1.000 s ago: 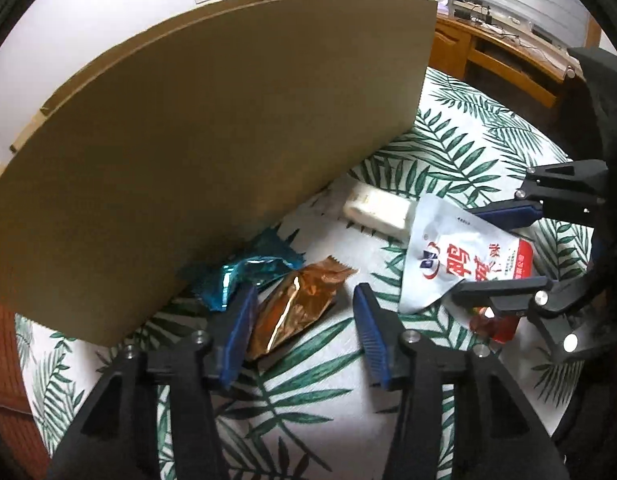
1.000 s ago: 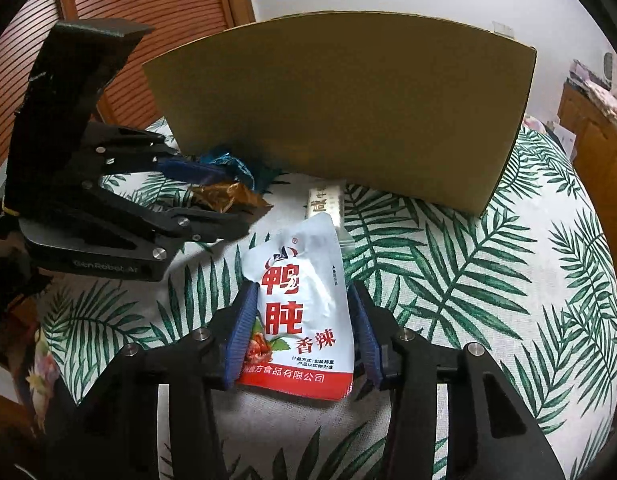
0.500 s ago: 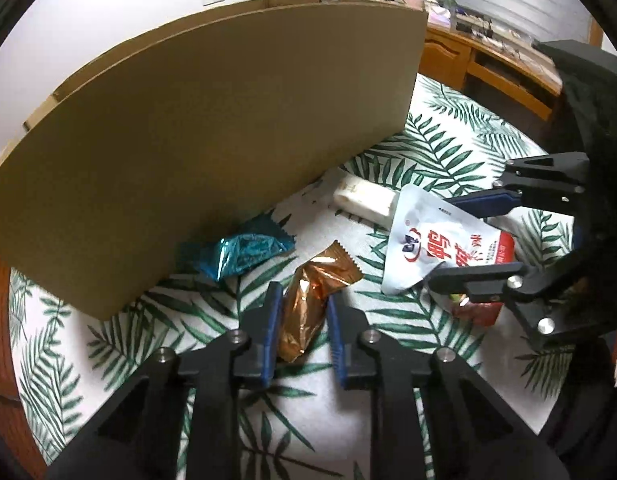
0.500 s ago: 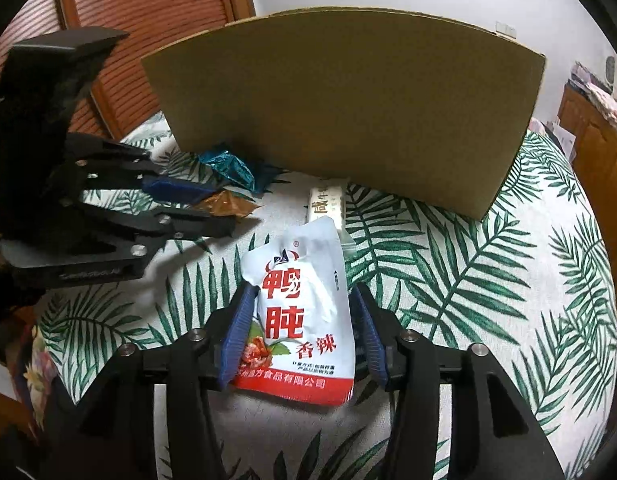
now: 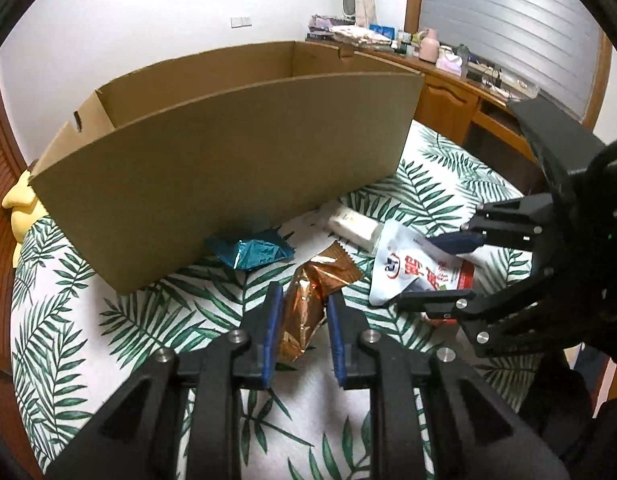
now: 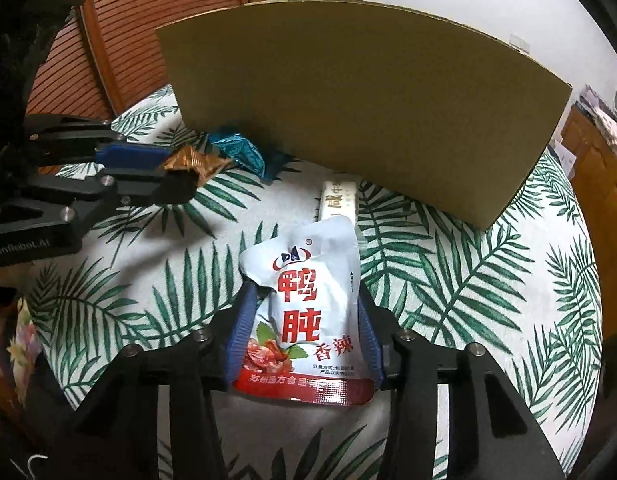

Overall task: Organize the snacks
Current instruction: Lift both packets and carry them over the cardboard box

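My left gripper (image 5: 301, 307) is shut on a copper foil snack packet (image 5: 308, 304) and holds it lifted above the leaf-print tablecloth (image 5: 108, 320); it also shows in the right wrist view (image 6: 192, 164). My right gripper (image 6: 304, 304) is shut on a white and red pouch (image 6: 308, 312) and holds it above the cloth; the pouch also shows in the left wrist view (image 5: 416, 268). A teal foil packet (image 5: 252, 254) and a white bar (image 5: 354, 226) lie by the open cardboard box (image 5: 228, 168).
The box's tall front wall (image 6: 368, 120) stands right behind the snacks. A wooden desk with clutter (image 5: 448, 92) is at the back right. A yellow cushion (image 5: 22, 208) sits at the box's left end. A slatted wooden door (image 6: 148, 20) is at the left.
My left gripper has closed on the copper packet and lifted it, so the box's inside comes into view. My right gripper has tightened on the pouch and raised it slightly.
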Motion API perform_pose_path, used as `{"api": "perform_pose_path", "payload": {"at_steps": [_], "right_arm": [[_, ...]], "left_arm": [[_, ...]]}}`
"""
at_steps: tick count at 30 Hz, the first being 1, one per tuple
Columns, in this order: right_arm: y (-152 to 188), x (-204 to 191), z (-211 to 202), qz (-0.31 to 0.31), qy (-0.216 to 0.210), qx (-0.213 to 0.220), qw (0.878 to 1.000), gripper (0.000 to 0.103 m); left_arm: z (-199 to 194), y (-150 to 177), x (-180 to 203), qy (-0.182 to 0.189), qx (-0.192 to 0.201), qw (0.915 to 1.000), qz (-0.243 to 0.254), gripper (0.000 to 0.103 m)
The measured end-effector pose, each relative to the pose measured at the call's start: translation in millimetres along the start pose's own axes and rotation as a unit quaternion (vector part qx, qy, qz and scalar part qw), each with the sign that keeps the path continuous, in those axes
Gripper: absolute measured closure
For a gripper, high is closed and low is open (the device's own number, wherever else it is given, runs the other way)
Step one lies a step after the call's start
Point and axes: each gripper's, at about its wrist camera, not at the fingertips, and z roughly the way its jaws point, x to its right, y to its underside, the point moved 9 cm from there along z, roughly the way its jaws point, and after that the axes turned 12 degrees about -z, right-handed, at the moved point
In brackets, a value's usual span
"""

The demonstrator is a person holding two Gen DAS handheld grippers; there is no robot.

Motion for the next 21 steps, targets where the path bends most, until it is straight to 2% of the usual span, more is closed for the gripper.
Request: {"api": "perform_pose_path", "payload": {"at_steps": [2, 14, 21], "right_arm": [[-2, 3, -8, 0.013, -0.004, 0.013, 1.000, 0.067], [4, 3, -5, -0.006, -0.014, -0.018, 1.000, 0.066], [7, 0, -16, -0.001, -0.012, 0.007, 1.000, 0.068]], "left_arm": [[-4, -1, 1, 0.000, 0.006, 1.0000, -0.001, 0.084], [-5, 1, 1, -0.004, 0.012, 0.9999, -0.004, 0.084], [-10, 0, -2, -0.004, 0.019, 0.9998, -0.008, 0.084]]}}
